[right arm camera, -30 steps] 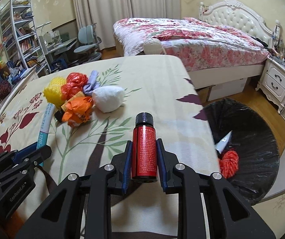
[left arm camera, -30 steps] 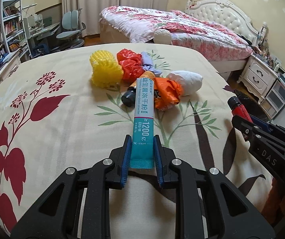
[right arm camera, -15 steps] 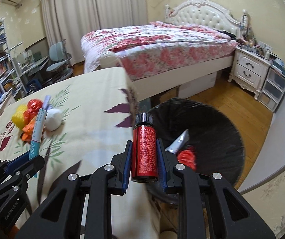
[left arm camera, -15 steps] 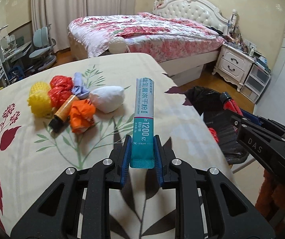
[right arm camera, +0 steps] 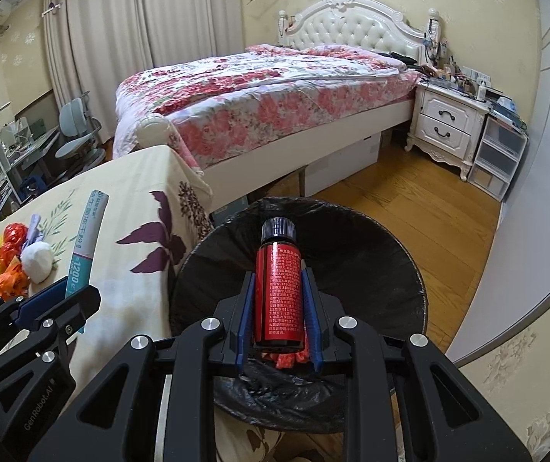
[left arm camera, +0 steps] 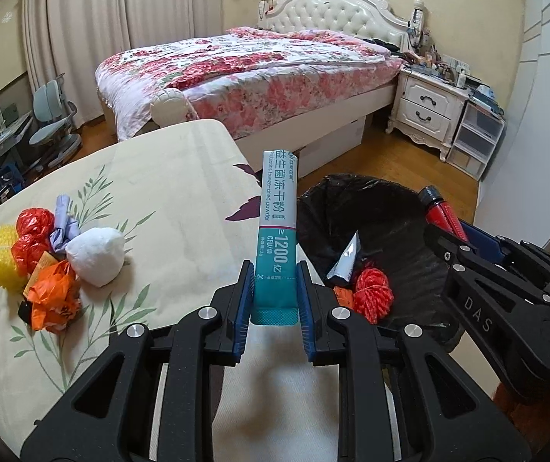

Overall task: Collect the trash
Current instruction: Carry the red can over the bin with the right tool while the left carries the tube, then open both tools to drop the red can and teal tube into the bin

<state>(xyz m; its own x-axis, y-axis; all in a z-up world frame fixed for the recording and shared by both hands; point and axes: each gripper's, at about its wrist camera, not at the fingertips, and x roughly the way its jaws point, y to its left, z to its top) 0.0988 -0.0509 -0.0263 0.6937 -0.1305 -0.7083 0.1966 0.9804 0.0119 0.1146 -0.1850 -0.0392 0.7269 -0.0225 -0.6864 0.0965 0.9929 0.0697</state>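
Left wrist view: left gripper clamped by its blue-padded fingers on the lower end of a teal-and-white powder sachet, held upright over the right edge of the bench with its floral cloth. Beyond that edge, on the floor, stood a bin lined with a black bag, already holding a red mesh ball, a silver wrapper and an orange scrap beside them. Toward the left edge of the bench lay a cluster touching one another: yellow foam net, red crumpled bag, lilac wrapper, white wad, orange bag. At the right of this view, the right gripper reached over the bin's rim, red bottle pinched between its fingers. Right wrist view: right gripper closed on the red bottle, black cap up, fingers pressing its sides, bottle held directly above the open mouth of the bin, red mesh just visible beneath. At lower left, the left gripper gripped the sachet above the bench's right edge, the cluster of trash well apart near the left edge. Behind, a bed with floral cover and a white nightstand.
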